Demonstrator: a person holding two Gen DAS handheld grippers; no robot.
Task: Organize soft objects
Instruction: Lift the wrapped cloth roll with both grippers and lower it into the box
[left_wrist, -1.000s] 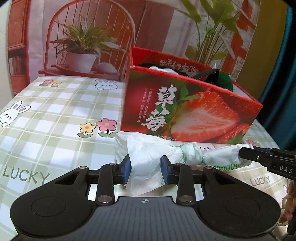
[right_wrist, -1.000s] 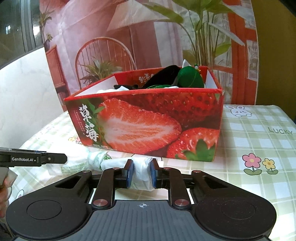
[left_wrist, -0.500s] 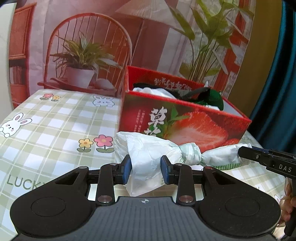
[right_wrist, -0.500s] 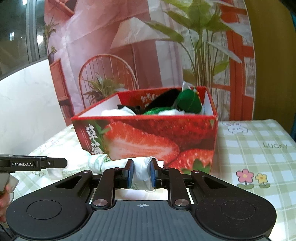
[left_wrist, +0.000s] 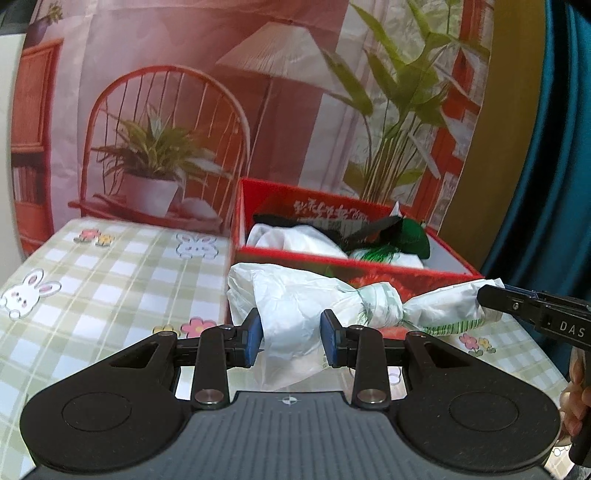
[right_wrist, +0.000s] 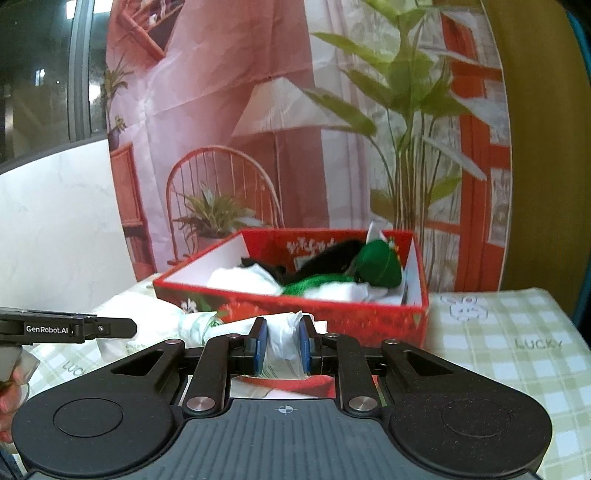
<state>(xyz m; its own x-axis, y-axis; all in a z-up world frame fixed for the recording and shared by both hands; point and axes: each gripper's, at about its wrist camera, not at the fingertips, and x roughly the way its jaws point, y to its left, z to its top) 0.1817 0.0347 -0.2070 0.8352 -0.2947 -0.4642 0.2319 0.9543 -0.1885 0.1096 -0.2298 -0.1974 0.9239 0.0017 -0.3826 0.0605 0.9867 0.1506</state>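
the knotted white plastic bag (left_wrist: 310, 310) now hangs clear of the checked tablecloth (left_wrist: 110, 273), its top about level with the near rim of the red strawberry box (left_wrist: 354, 262); a second ago it lay low against the box's printed front, and the box's inside was barely visible. both wrist views now look over the rim onto the white, black and green soft things (right_wrist: 332, 273) already inside, so the lift seems nearly high enough, and the likely next step is to carry the bag forward over the opening. the left gripper (left_wrist: 291, 336) is clamped on the bag's bulky end, its blue pads set fairly narrow with crumpled plastic filling the gap. the right gripper (right_wrist: 283, 345) pinches the thinner tail beyond the knot, jaws almost closed on it. each tool points forward and a little downward toward the box, the two side by side, each one's finger showing at the edge of the other's view, with the bag stretched between them.
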